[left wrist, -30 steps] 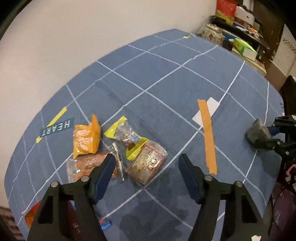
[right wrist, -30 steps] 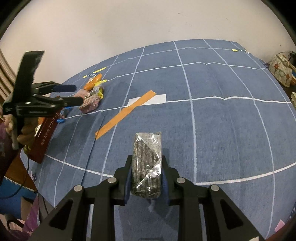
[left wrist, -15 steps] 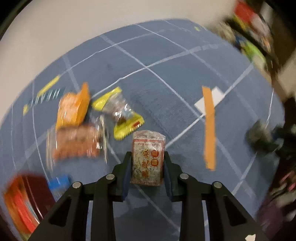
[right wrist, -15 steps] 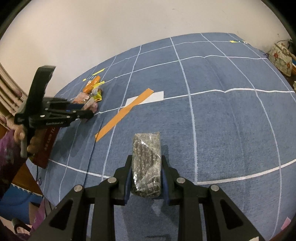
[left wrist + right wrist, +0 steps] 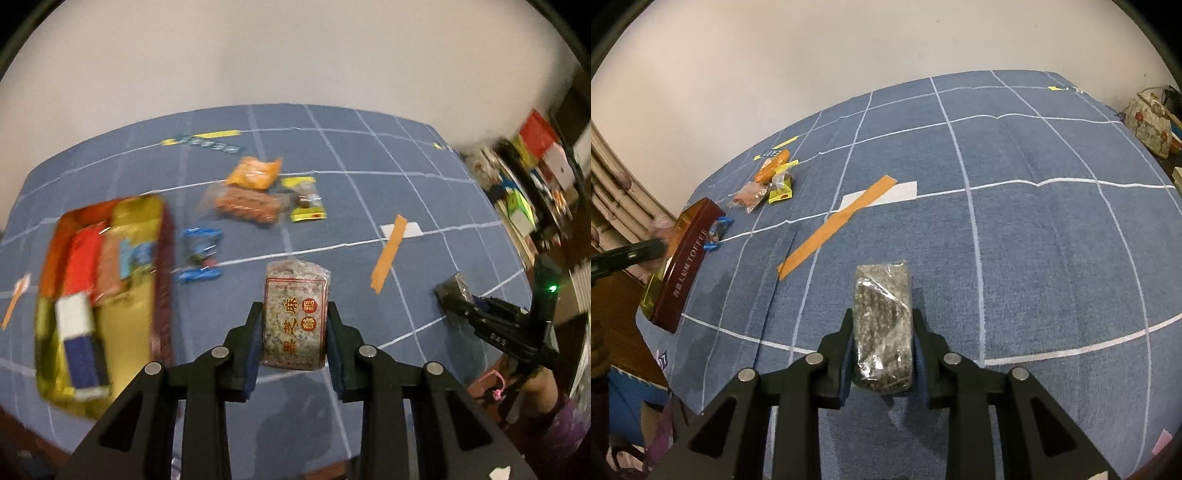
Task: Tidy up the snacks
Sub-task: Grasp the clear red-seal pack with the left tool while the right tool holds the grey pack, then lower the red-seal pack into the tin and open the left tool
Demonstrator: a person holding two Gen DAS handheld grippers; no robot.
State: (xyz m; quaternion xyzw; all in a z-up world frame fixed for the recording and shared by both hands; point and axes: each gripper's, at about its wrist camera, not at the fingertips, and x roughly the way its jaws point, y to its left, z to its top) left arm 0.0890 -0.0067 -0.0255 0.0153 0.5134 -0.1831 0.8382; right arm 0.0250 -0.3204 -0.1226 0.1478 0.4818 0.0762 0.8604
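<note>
My left gripper [image 5: 295,321] is shut on a sesame candy packet [image 5: 295,314] with red Chinese print, held above the blue cloth. A gold-lined tin [image 5: 129,214] with several snacks in it lies to its left; it also shows in the right wrist view [image 5: 687,258]. Loose on the cloth are an orange packet [image 5: 255,172], a clear packet of reddish snacks [image 5: 245,203], a yellow-edged packet [image 5: 306,201] and a blue-wrapped candy [image 5: 199,251]. My right gripper [image 5: 882,332] is shut on a dark sesame bar [image 5: 882,325], also seen from the left wrist [image 5: 452,291].
A blue cloth with white grid lines [image 5: 1034,240] covers the table. An orange tape strip [image 5: 834,225] and a white patch [image 5: 882,194] lie mid-table. A cluttered shelf [image 5: 532,184] stands at the right, a patterned bag [image 5: 1148,123] beyond the far edge.
My left gripper closed on the sesame candy packet, lifted it and swung left, bringing the tin into view. My right gripper held its dark bar nearly still.
</note>
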